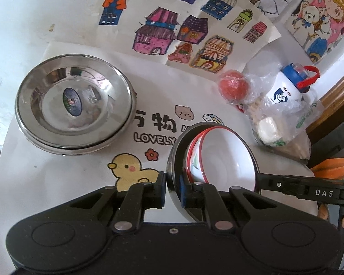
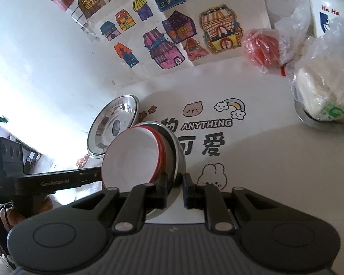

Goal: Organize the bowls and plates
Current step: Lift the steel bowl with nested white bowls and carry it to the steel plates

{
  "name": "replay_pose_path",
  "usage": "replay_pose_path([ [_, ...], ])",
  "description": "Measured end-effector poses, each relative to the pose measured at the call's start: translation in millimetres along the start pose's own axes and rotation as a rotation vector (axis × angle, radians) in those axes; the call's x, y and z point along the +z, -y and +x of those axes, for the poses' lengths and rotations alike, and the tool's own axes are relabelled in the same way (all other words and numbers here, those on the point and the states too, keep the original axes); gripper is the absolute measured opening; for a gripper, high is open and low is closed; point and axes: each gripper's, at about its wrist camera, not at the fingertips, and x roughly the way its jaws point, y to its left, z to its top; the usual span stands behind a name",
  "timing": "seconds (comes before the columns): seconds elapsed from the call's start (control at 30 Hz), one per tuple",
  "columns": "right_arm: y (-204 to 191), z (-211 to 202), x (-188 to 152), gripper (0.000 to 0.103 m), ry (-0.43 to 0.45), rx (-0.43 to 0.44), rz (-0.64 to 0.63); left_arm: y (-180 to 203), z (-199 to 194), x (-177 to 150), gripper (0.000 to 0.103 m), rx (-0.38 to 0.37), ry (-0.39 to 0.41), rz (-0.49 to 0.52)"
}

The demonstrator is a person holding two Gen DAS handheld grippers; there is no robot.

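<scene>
At the bottom of both wrist views, two hand-held grippers pinch opposite sides of a steel bowl's rim: the left gripper (image 1: 173, 189) clamps narrowly on the rim at the lower centre of its frame, and the right gripper (image 2: 175, 189) does the same in its own view, each with its jaws nearly together on the thin metal wall. The steel bowl (image 1: 172, 160) tilts between them, holding nested white bowls with red rims (image 1: 227, 153), their open sides facing the right of the left view. Beneath lies a white cartoon-printed mat (image 1: 80, 167) showing a yellow duck. Farther up, at the left centre of the left view, a stack of steel plates (image 1: 74, 104) rests on the mat, well apart from the held bowl. To the right sit a red ball (image 1: 232, 87) in plastic wrap, a bagged white cup (image 1: 284, 91) and bagged buns (image 1: 269, 129). Coloured house drawings (image 1: 172, 29) fill the top of the frame.
</scene>
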Motion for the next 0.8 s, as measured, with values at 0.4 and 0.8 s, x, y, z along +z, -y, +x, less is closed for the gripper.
replay_pose_path([
  [0.4, -16.4, 14.9, 19.3, 0.015, -0.016, 0.015, -0.033, -11.2, -10.5, 14.2, 0.011, 0.031, 0.031, -0.01],
  [0.8, -31.6, 30.4, 40.7, 0.015, -0.03, 0.029, -0.061, -27.9, -15.2, 28.4, 0.01, 0.056, 0.053, -0.033],
])
